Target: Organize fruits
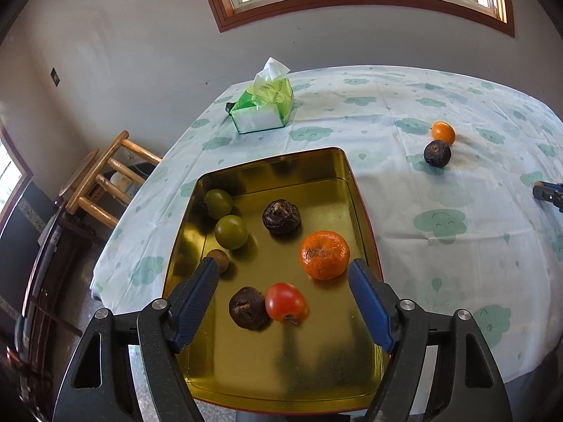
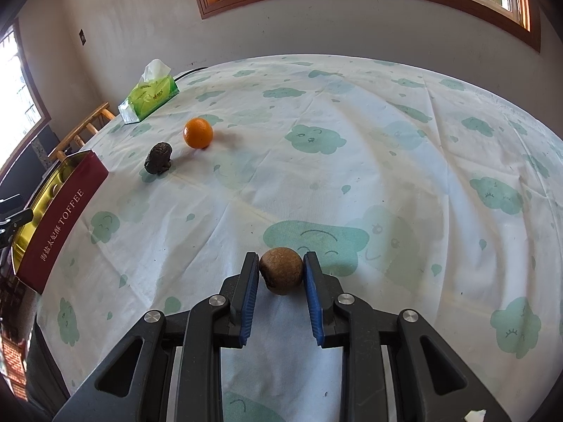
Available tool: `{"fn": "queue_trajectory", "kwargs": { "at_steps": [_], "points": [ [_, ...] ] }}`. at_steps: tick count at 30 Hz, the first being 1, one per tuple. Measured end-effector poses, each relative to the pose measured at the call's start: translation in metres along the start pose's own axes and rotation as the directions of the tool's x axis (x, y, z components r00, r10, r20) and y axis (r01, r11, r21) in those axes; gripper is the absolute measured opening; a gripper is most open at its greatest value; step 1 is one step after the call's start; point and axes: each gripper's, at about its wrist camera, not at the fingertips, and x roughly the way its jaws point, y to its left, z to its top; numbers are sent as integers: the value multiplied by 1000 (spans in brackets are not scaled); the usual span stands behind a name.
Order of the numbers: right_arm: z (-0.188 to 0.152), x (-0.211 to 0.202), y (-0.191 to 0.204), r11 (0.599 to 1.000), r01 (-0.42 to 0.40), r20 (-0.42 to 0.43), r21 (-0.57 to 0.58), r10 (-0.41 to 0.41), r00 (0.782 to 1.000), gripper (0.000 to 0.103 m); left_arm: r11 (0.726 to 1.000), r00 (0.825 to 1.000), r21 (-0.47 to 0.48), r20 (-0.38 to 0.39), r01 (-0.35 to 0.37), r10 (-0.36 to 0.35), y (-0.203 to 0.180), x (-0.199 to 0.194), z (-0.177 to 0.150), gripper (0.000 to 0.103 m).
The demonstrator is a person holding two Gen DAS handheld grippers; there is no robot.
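My left gripper [image 1: 284, 267] hangs open over a gold tin [image 1: 267, 165], with nothing between its fingers. In the tin lie a tangerine [image 1: 324, 254], a red tomato [image 1: 285, 302], two green fruits [image 1: 230, 232], two dark wrinkled fruits [image 1: 281, 216] and a small brown fruit [image 1: 220, 259] partly hidden behind the left finger. My right gripper [image 2: 280, 258] is shut on a round brown fruit [image 2: 281, 274] low over the tablecloth. A small orange [image 2: 198, 133] and a dark wrinkled fruit [image 2: 159, 162] sit loose on the cloth beyond the tin's red side [image 2: 63, 218].
A green tissue pack [image 1: 264, 105] stands at the table's far left corner. A wooden stool [image 1: 105, 179] is beside the table on the left. The tin reaches the table's near edge. A white cloth with green clouds [image 2: 352, 176] covers the table.
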Motion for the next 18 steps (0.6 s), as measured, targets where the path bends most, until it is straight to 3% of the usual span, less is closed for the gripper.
{"fn": "queue_trajectory", "kwargs": {
  "at_steps": [9, 18],
  "points": [
    [-4, -17, 24, 999, -33, 26, -13, 34, 999, 24, 999, 1000, -47, 13, -26, 26, 15, -14, -14, 82],
    [-6, -37, 81, 991, -101, 50, -89, 105, 993, 24, 994, 1000, -109, -4, -20, 20, 36, -21, -34, 82]
  ]
}}
